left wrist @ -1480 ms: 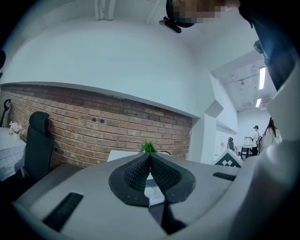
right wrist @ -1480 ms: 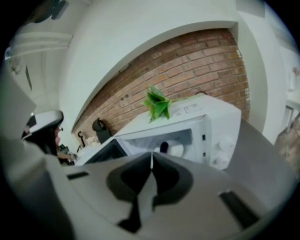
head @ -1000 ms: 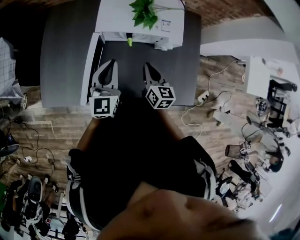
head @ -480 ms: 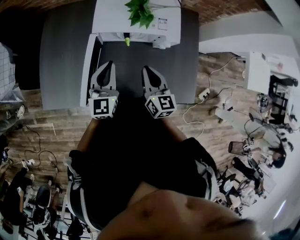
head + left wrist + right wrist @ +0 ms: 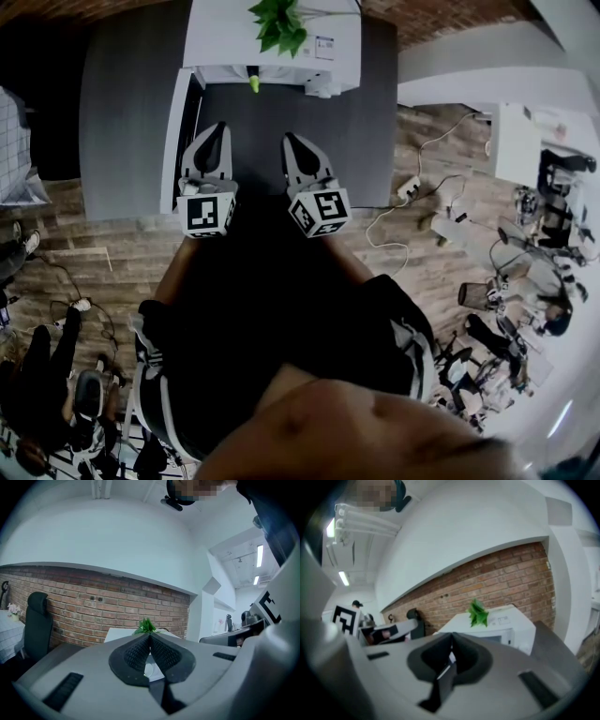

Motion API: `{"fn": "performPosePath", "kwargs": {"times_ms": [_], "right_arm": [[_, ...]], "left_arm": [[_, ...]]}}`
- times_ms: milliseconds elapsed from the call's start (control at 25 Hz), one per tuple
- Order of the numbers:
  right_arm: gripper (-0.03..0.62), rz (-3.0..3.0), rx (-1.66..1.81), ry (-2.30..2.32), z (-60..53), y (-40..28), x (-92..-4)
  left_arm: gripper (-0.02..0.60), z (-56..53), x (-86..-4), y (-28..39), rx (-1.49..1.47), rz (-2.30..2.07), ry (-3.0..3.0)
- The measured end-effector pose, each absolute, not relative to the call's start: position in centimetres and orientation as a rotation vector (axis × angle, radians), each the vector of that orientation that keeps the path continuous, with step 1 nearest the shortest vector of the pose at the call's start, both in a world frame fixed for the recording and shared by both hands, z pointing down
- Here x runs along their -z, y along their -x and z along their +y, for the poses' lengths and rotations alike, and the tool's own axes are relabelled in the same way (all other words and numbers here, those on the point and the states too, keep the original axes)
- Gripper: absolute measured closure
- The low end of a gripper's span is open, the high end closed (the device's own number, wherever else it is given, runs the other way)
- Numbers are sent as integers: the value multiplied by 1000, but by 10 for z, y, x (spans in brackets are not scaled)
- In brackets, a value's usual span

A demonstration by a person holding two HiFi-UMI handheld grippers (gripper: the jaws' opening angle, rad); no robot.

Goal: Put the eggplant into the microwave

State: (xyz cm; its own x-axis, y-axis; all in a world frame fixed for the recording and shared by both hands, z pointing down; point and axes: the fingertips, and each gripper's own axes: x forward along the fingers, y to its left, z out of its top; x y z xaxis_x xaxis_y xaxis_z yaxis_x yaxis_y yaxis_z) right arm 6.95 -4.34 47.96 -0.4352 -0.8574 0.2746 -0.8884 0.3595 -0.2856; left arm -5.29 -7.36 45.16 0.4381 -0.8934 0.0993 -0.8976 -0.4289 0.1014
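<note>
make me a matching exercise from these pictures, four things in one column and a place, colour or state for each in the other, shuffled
Things:
1. plant
2. table
3. brick wall
4. right gripper

Matches:
A. dark grey
B. jaws shut, nothing between them
C. on top of the microwave
D. reddish brown

Pairs: 1-C, 2-A, 3-D, 4-B
</note>
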Motion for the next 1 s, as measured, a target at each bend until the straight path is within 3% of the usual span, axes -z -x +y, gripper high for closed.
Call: {"fn": "performPosePath", "kwargs": {"times_ms": [1000], "right_arm": [[562,-2520,-583,-1614,-49,-67,-485]], "left_arm": [[546,-78,-453,51,-42,-1592,-2545]]}}
